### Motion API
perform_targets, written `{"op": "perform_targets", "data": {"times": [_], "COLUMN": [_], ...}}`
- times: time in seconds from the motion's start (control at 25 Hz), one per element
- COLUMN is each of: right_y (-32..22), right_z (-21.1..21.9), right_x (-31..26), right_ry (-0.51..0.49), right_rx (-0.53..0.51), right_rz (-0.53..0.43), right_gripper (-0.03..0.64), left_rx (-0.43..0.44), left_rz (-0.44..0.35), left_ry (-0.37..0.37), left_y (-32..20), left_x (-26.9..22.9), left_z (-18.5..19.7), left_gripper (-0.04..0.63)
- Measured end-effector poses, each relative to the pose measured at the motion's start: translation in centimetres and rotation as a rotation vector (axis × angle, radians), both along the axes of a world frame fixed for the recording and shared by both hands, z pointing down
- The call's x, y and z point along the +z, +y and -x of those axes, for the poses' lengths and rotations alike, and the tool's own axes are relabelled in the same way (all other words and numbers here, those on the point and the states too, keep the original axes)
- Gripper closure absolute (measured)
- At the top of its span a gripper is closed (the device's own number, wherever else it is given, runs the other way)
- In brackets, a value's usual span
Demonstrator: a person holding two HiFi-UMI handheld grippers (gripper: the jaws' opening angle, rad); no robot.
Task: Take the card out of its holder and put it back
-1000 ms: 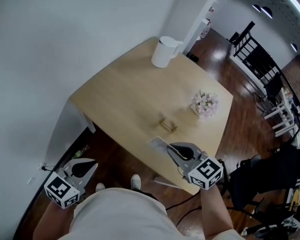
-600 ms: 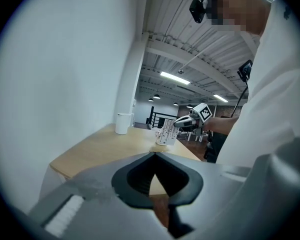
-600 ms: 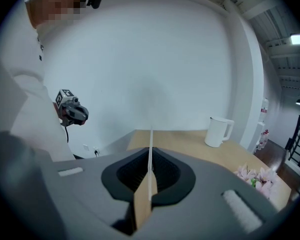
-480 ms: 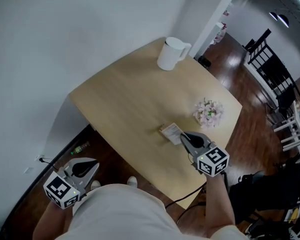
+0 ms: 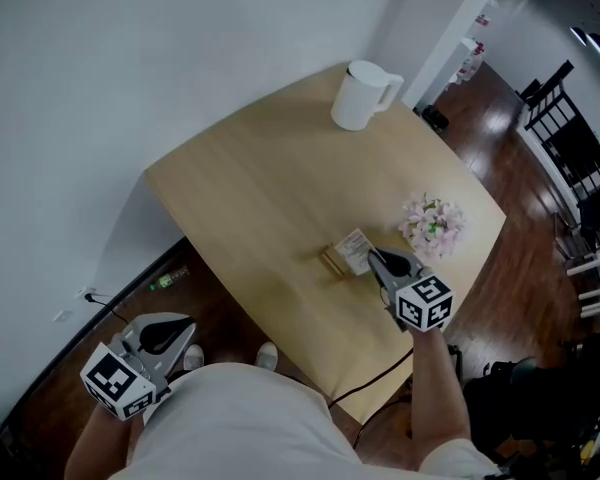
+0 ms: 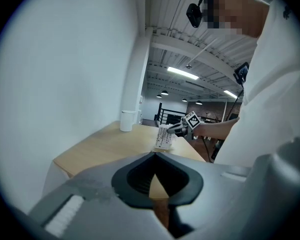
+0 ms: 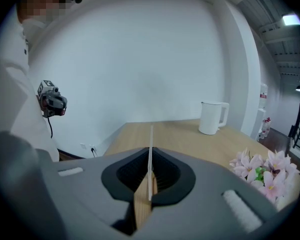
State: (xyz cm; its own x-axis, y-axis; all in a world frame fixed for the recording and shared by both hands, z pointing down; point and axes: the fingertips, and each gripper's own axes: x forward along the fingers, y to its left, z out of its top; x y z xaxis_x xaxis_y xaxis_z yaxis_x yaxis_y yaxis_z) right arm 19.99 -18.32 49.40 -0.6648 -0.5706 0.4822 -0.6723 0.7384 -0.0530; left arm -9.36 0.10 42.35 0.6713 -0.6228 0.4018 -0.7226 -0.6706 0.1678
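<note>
A white printed card (image 5: 355, 250) is pinched at its near edge by my right gripper (image 5: 376, 259), which is shut on it. In the right gripper view the card (image 7: 151, 154) shows edge-on, upright between the closed jaws. A small wooden card holder (image 5: 330, 261) lies on the light wooden table (image 5: 250, 188), just left of the card; whether the card touches it I cannot tell. My left gripper (image 5: 158, 340) hangs off the table at the lower left, over the floor, shut with nothing in it. From the left gripper view the card (image 6: 163, 137) and the right gripper (image 6: 179, 129) appear far off.
A white jug (image 5: 365, 95) stands at the table's far corner. A bunch of pink flowers (image 5: 432, 225) sits just right of the card. The white wall (image 5: 130, 58) runs along the table's left side. Dark chairs (image 5: 570, 148) stand on the wooden floor to the right.
My right gripper has carried the card from near the table's front edge inward to beside the holder. The left gripper has stayed in place.
</note>
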Motion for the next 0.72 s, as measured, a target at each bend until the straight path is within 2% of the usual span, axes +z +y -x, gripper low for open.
{"op": "perform_targets", "data": {"times": [0.44, 0.72], "right_y": [-2.0, -2.2], "right_z": [0.3, 0.2], "right_x": [3.2, 3.3], "right_ry": [0.011, -0.012], "right_rx": [-0.054, -0.063], "right_rz": [0.043, 0.050], "right_gripper": [0.595, 0.595], "left_rx": [-0.068, -0.077], "left_rz": [0.030, 0.043], "left_ry": [-0.026, -0.030], "left_y": [0.5, 0.1], "left_x": [0.2, 0.5], "left_z": [-0.2, -0.4], "left_gripper": [0.590, 0.589]}}
